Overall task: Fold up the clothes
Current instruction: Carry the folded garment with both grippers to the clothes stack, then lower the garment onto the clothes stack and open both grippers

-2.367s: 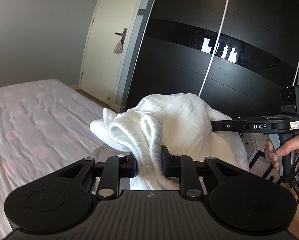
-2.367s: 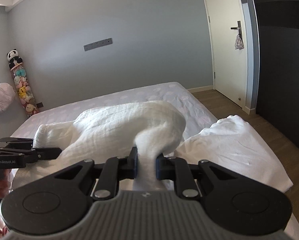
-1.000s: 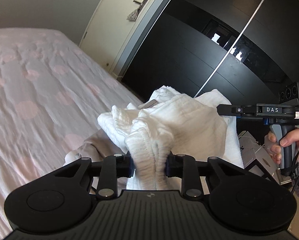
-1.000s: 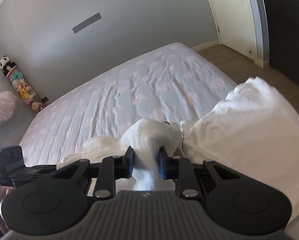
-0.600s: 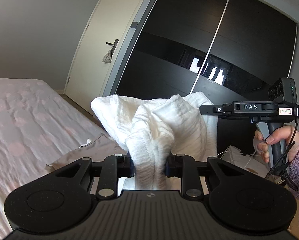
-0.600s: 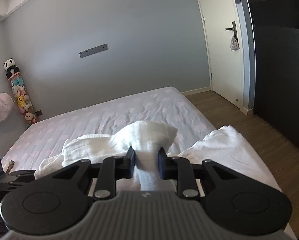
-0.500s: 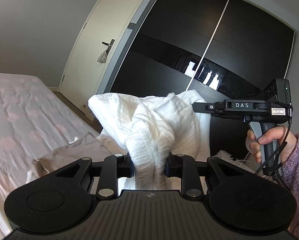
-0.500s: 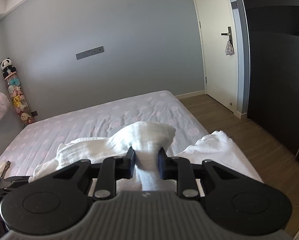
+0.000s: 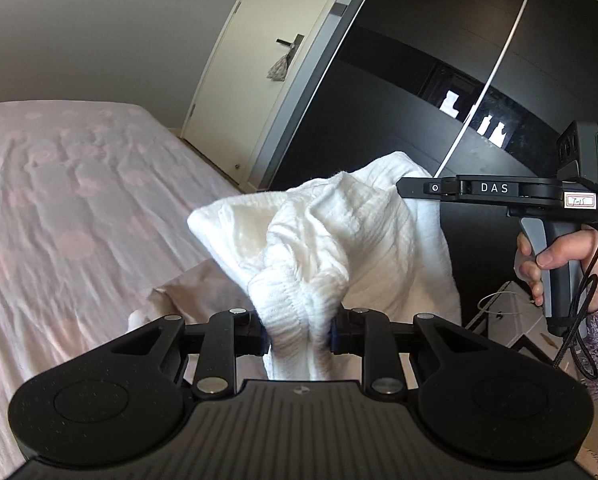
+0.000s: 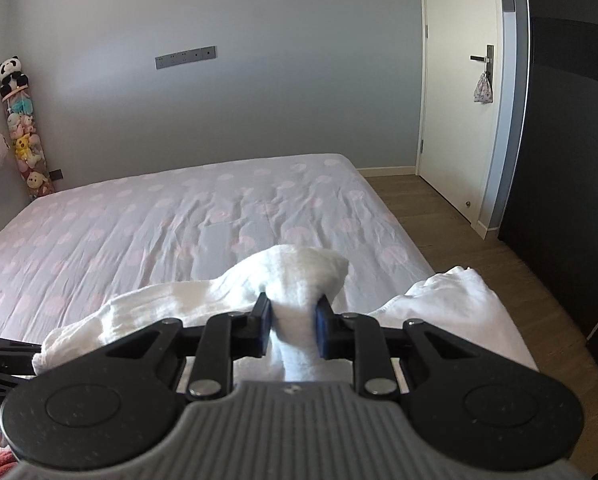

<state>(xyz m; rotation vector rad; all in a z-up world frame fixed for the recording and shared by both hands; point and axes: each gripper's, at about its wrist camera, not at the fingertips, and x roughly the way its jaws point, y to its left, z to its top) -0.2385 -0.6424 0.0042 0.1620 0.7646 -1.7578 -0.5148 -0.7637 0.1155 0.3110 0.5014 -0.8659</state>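
Note:
A white, crinkled garment hangs in the air between both grippers, above the near edge of the bed. My left gripper is shut on a bunched, ribbed edge of it. In the right wrist view my right gripper is shut on another bunch of the same white garment. From the left wrist view the right gripper reaches in from the right, its tip buried in the cloth, held by a hand. The left gripper's body shows at the left edge of the right wrist view.
A bed with a pale sheet dotted pink fills the middle. More white cloth lies on its near right corner. A black wardrobe, a white door and wooden floor stand to the right. Stuffed toys hang at the far left wall.
Both grippers, still holding the garment, swung up and then came back down a little. The cloth now hangs lower and more of the bed shows in both views.

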